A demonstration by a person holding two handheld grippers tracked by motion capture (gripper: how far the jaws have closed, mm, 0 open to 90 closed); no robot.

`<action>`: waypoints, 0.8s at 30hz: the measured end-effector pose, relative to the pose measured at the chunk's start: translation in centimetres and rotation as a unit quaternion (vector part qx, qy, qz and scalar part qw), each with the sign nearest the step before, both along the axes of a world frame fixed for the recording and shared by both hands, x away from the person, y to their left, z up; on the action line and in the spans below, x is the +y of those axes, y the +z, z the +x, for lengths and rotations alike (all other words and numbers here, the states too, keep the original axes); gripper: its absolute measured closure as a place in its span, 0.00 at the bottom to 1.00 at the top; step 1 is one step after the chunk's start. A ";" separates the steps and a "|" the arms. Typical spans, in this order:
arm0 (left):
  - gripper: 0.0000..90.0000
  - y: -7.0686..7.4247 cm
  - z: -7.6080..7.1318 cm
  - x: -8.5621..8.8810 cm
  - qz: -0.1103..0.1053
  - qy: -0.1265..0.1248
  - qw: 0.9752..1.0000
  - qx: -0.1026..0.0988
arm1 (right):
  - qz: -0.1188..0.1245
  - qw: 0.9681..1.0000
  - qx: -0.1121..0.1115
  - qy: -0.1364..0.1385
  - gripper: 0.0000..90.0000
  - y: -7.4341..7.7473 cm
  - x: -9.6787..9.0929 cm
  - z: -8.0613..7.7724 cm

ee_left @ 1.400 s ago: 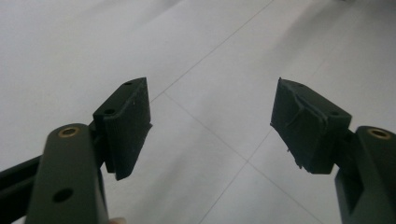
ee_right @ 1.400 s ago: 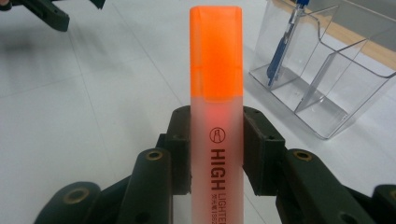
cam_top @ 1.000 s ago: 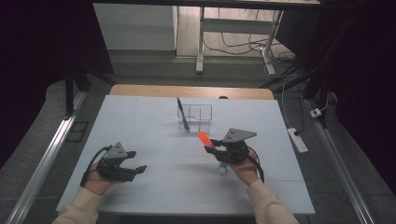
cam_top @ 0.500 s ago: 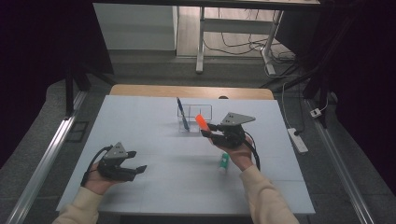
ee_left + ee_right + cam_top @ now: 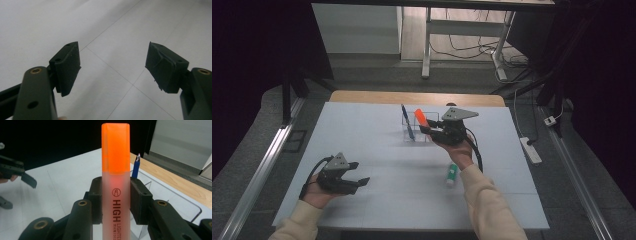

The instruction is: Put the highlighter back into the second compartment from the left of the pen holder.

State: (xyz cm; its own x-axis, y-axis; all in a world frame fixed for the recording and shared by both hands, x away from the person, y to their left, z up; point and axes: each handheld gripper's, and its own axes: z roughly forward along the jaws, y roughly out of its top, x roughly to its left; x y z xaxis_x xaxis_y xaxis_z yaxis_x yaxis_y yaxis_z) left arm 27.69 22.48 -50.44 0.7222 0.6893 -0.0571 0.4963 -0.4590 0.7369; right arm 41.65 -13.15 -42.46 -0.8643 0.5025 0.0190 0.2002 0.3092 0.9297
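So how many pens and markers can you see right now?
3: an orange highlighter held in the right gripper's jaws, a blue pen standing in the clear holder, a green-capped marker lying on the table.

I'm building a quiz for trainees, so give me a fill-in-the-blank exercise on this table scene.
1. The right gripper is shut on an ____ highlighter.
2. A ____ pen leans in the clear holder.
3. The left gripper has its jaws ____, with nothing between them.
4. A green-capped marker lies on the ____ beside the person's right forearm.

Missing words: orange; blue; open; table
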 end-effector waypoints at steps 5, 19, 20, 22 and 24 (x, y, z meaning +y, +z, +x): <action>0.31 0.0 0.0 0.0 0.001 0.000 1.000 0.001 | 0.009 1.000 0.000 -0.004 0.73 0.4 0.4 0.7; 0.31 -0.1 0.1 -0.1 0.004 -0.002 1.000 0.002 | 0.027 0.999 0.000 -0.019 0.73 0.8 1.4 2.8; 0.31 -0.1 0.1 -0.1 0.004 -0.003 1.000 0.002 | 0.029 0.999 0.001 -0.020 0.73 0.8 1.4 3.0; 0.31 -0.1 0.1 -0.1 0.004 -0.002 1.000 0.003 | 0.033 0.999 0.001 -0.023 0.73 0.6 1.5 3.2; 0.31 -0.1 0.1 -0.1 0.004 -0.003 1.000 0.003 | 0.035 0.999 0.001 -0.024 0.73 0.5 1.6 3.5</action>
